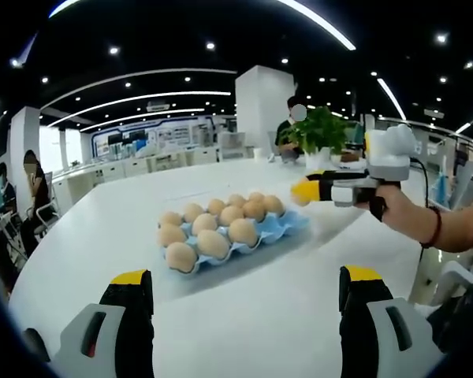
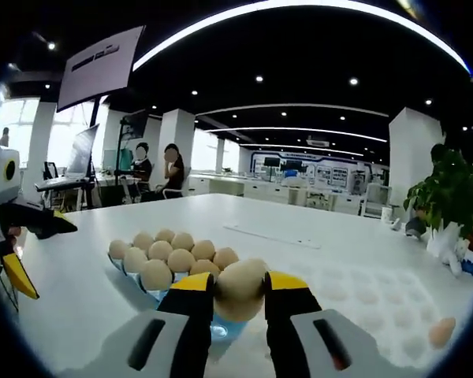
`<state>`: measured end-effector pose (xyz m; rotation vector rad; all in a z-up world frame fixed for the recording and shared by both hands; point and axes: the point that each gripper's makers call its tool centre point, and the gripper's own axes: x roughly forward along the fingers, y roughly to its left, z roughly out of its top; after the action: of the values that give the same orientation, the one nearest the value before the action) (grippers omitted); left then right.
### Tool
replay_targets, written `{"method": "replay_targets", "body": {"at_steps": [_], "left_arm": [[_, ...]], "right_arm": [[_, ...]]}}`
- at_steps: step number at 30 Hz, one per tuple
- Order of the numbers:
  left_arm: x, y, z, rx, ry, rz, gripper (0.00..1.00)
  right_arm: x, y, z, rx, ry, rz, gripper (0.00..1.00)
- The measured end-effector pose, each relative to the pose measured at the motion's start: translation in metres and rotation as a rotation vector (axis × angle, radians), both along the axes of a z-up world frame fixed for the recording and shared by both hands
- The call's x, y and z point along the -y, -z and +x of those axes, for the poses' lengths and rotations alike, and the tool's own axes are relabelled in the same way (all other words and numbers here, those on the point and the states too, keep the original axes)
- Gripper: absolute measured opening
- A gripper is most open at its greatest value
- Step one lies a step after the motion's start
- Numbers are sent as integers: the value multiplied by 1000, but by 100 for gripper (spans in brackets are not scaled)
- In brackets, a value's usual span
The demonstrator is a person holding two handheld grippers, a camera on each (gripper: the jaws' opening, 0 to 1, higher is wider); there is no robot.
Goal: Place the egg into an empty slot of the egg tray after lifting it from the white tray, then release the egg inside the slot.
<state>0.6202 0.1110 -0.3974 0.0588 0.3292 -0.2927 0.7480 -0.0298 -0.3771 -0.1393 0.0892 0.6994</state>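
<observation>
right gripper (image 2: 239, 293): clenched on the egg (image 2: 241, 288), yellow-tipped jaws pressing its two sides, raised above the near edge of the egg tray (image 2: 221, 327).
egg, place: in the grip, clear of the counter (image 2: 355, 260), just above and in front of the blue tray's nearest corner.
egg, handling: judged light, rigid but brittle; smooth rounded shell, likely to slip or crack under a hard squeeze; gentle, even pressure called for.
egg, hold: across the widest middle, one jaw on each side, as now; a hold nearer either end likely to squirt out.
egg, long axis: appears to lean roughly upward between the jaws, the upper end tilted a little right in the right gripper view; which end is the pointed one cannot be told.
left gripper (image 1: 244, 295): released, jaws wide apart with bare counter between them, near side of the egg tray in the left gripper view.
egg tray, load: blue, rows of brown eggs (image 2: 162, 250) seated in their cups; open slot judged to lie at the near edge, under the held egg, partly hidden by the jaws.
white tray (image 2: 378, 303): right of the egg tray, dimpled, pale against the counter; one egg (image 2: 441, 332) left at its right edge.
far side: potted plant (image 2: 449, 197) at the right end of the counter; seated people beyond at left.
</observation>
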Motion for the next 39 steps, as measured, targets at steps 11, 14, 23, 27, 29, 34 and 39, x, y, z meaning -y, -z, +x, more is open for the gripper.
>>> {"method": "replay_targets", "body": {"at_steps": [11,14,23,27,29,34,39], "left_arm": [[6,3,0,-5,6,18,100],[9,2,-1,-3,8,9,100],[11,1,-1,0,9,4,100],[11,2,-2,-1,10,6,100],[10,3,-2,-3,9,0,100],[9,4,-3,-6,9,5,100],[5,3,-2,-4,1,-2,100]], "right_arm": [[-37,7,-4,-10,-56,-3,26],[-42,9,-5,-25,-66,4,26],[-53,25,-3,-42,-75,-21,26],[-55,33,-4,-59,-74,-24,26],[-57,37,-4,-61,-74,-29,26],[-61,42,-4,-73,-84,-32,26],[-61,44,-5,-76,-82,-22,26]]}}
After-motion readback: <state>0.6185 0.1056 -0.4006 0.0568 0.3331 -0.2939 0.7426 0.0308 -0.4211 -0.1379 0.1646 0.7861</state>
